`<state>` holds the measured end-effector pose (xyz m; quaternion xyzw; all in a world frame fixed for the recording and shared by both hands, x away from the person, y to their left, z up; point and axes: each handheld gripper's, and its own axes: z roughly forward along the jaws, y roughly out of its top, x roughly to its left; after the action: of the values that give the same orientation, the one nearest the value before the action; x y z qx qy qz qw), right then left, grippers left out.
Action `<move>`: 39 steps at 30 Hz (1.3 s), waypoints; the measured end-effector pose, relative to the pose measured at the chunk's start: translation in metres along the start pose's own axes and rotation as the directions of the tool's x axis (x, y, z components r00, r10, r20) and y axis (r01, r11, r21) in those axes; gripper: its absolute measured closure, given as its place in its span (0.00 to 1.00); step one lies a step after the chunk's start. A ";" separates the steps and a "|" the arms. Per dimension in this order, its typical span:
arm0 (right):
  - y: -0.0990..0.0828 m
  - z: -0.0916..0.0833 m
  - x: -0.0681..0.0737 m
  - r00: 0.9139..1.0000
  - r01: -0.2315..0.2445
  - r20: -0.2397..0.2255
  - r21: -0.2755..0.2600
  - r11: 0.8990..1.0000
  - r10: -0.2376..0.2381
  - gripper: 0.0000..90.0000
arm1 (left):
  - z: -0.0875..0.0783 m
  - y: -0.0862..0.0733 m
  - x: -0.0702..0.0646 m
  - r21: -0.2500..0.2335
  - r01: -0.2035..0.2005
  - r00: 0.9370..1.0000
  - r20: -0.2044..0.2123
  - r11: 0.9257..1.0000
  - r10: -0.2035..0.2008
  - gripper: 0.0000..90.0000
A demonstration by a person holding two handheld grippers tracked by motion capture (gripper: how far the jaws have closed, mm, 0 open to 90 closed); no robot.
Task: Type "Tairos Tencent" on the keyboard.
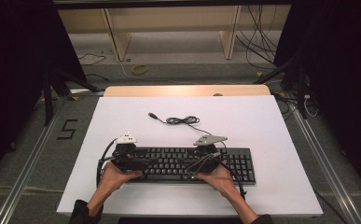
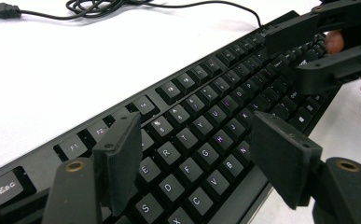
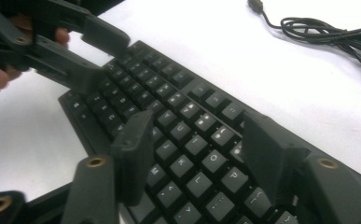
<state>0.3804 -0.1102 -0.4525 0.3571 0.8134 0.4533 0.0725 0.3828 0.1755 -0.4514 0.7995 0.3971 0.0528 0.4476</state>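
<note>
A black keyboard (image 1: pixel 169 162) lies across the near half of a white board (image 1: pixel 262 126). My left gripper (image 1: pixel 130 158) hovers over its left end, and in the left gripper view its jaws (image 2: pixel 194 122) stand open above the letter keys (image 2: pixel 201 140) with nothing between them. My right gripper (image 1: pixel 207 157) is over the keyboard's middle right, jaws (image 3: pixel 197 119) open above the keys (image 3: pixel 192 140). Each gripper view also catches the other one: the right gripper (image 2: pixel 285 56) and the left gripper (image 3: pixel 110 60). A hand holds each gripper at the keyboard's near edge.
The keyboard's black cable (image 1: pixel 183 120) lies coiled on the board behind it, ending in a loose plug (image 1: pixel 153 115). A wooden table edge (image 1: pixel 187 90) runs along the back. Metal rails (image 1: pixel 29 163) flank the table, and cables lie on the floor (image 1: pixel 257 46) beyond.
</note>
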 end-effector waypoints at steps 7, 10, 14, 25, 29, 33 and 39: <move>0.001 0.004 -0.003 1.000 0.001 0.023 0.027 1.000 -0.002 0.63 | -0.006 -0.002 0.000 -0.018 0.005 1.000 0.003 1.000 -0.005 0.36; 0.001 0.006 -0.005 0.999 -0.004 0.035 0.038 0.999 0.003 0.68 | -0.008 -0.003 0.000 -0.022 0.000 1.000 0.001 1.000 0.000 0.35; 0.002 0.010 -0.006 0.999 -0.004 0.048 0.052 0.999 0.002 0.76 | -0.011 -0.003 0.001 -0.026 0.000 1.000 0.000 1.000 0.000 0.35; 0.001 0.019 -0.007 0.998 0.007 0.064 0.088 0.996 -0.012 0.95 | -0.017 -0.006 0.003 -0.033 0.005 1.000 -0.004 0.999 -0.005 0.35; 0.000 0.022 -0.006 0.998 0.010 0.063 0.108 0.994 -0.017 1.00 | -0.018 -0.007 0.004 -0.043 0.013 1.000 -0.003 0.999 -0.013 0.35; -0.001 0.026 -0.006 0.998 0.013 0.060 0.123 0.992 -0.021 1.00 | -0.020 -0.009 0.005 -0.042 0.016 1.000 -0.006 0.999 -0.016 0.35; -0.002 0.028 -0.006 0.998 0.014 0.058 0.139 0.990 -0.022 1.00 | -0.022 -0.012 0.006 -0.043 0.021 1.000 -0.007 0.999 -0.021 0.35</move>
<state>0.3964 -0.0953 -0.4719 0.3673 0.8436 0.3843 0.0756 0.3706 0.1977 -0.4489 0.7853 0.4060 0.0595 0.4635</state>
